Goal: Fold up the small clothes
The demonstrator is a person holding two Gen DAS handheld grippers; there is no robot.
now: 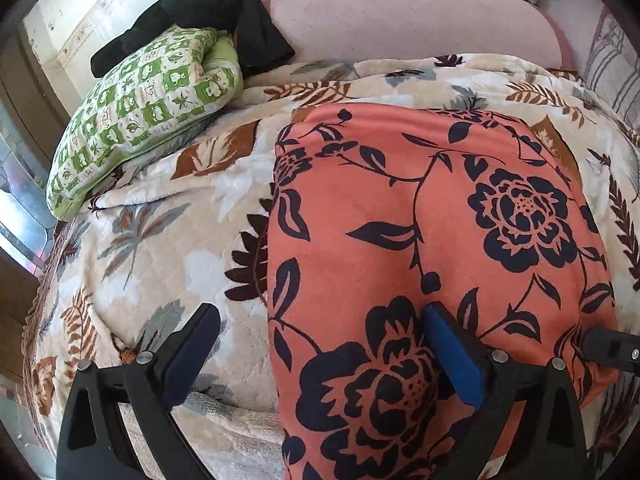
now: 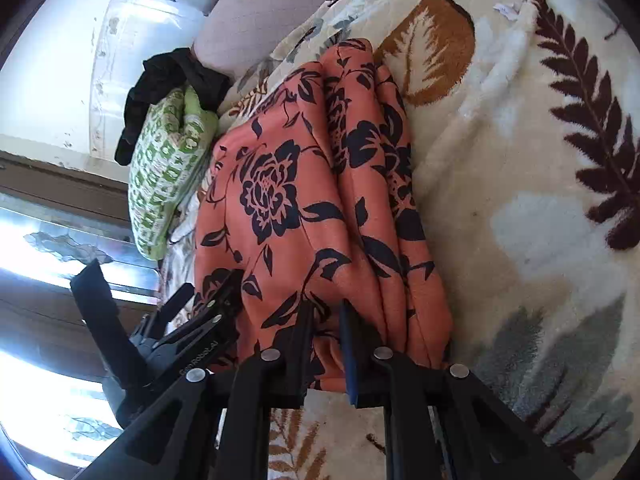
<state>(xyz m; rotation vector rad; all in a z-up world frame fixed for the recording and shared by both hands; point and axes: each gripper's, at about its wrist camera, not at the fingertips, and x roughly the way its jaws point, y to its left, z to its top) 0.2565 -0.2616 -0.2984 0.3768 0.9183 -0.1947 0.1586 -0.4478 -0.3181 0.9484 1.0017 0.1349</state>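
— On the bed (image 1: 132,264), over the leaf-print blanket (image 2: 520,184), where is the garment lying relative to your tools?

— The orange floral garment (image 1: 432,216) lies folded on that blanket, straight ahead of both of my tools. My left tool (image 1: 320,344) hovers at its near left edge with its fingers wide apart: the blue-padded finger (image 1: 452,356) sits over the cloth, and the other finger is out over the bare blanket to the left of it. Nothing is between them but the garment's edge below.

— And the right one?

— My right tool (image 2: 326,344) is at the near end of the garment, where the folded layers bunch together. Its fingers stand close together with a fold of the orange cloth running in between them, so I read it as clamped on the garment. From that camera the cloth stretches away from the tool in long ridges, and my left tool shows just to its left, beside the garment's edge.

— Anything else on the bed?

— A green checked pillow (image 1: 148,104) lies beyond the garment to the left, well apart from both tools, with a black cloth (image 1: 224,20) draped against its far end. A pink surface (image 1: 400,24) shows past the blanket.
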